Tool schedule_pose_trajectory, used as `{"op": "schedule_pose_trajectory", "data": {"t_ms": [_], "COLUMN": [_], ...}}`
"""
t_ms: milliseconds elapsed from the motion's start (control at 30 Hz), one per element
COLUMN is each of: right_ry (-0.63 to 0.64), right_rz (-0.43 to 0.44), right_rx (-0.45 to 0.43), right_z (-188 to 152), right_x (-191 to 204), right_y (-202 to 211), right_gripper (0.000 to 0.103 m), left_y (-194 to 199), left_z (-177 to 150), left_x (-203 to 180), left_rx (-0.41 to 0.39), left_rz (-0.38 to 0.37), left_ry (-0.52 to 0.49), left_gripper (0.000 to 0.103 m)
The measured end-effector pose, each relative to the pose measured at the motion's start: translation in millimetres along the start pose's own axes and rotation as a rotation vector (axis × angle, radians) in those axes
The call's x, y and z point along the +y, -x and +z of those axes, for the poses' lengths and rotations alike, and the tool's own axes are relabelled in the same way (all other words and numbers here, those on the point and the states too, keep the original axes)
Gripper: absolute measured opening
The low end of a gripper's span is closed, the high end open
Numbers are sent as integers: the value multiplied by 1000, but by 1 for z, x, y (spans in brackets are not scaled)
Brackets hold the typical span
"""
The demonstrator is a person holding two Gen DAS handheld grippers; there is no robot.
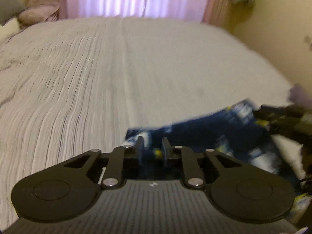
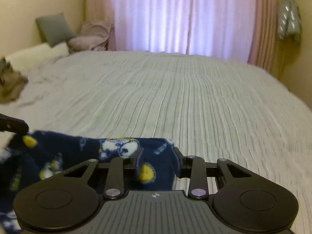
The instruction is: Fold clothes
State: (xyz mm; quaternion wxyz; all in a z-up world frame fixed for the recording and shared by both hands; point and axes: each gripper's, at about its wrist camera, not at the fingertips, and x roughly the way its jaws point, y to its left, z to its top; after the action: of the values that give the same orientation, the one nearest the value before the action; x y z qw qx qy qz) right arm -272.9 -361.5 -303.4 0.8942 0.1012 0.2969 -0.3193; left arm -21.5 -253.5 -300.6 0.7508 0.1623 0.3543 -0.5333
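Two tools have hold of one navy fleece garment (image 2: 78,156), patterned in white and yellow, and it hangs stretched between them just above the near edge of the bed (image 2: 175,97). The left tool (image 1: 152,148) has its jaws drawn narrow with a bunch of the fleece between them. The right tool (image 2: 157,161) stands a little wider, yet a thick fold of the cloth fills the gap, so it looks to be gripping too; the blur makes me less than sure how firm that hold is.

That looser-looking grip on the right is where I'd expect trouble. If the edge slides out, that side drops onto the bed in a heap and the fold line is lost. Both pictures smear as if the tools are swinging fast, and thick fleece caught only at its edge may creep out under that pull.

The garment also sags between the tools toward the bed's near edge. Set down from here, it could trail off that edge or land with the hanging part doubled under. Uneven tension between the tools would lay it skewed on the ribbed bed cover.
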Motion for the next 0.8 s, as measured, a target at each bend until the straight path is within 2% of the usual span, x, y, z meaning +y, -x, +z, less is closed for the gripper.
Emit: {"op": "schedule_pose_trajectory", "data": {"t_ms": [67,133,200,267,367,467,633,733,800], "right_ry": [33,26,18,11,-11,-62,-92,-124,-123], "right_rz": [-1,-1,-1,-1,2,8,-5,-4,-7], "right_rx": [4,2,0,-3,-8,-59,-126,-118,-66], "right_z": [-5,-12,-19,-27,-34,-31,-48,-68,-81], "right_x": [6,6,7,7,5,-3,8,20,28], "right_y": [-10,-11,-11,-12,-8,38,120,142,134], "right_gripper": [35,35,35,35,35,35,35,35,35], "left_y": [-24,-37,-37,-33,-5,34,93,103,89], "left_z": [-20,-36,-43,-39,-27,-23,-40,-58,-75], "left_x": [7,14,21,21,23,26,17,9,7], "left_rx": [-3,-49,-70,-62,-76,-106,-147,-118,-41], "left_rz": [1,-25,-42,-35,-33,-32,-38,-37,-25], "left_ry": [4,25,66,53,72,98,103,117,148], "left_gripper": [16,16,16,16,13,12,13,13,13]}}
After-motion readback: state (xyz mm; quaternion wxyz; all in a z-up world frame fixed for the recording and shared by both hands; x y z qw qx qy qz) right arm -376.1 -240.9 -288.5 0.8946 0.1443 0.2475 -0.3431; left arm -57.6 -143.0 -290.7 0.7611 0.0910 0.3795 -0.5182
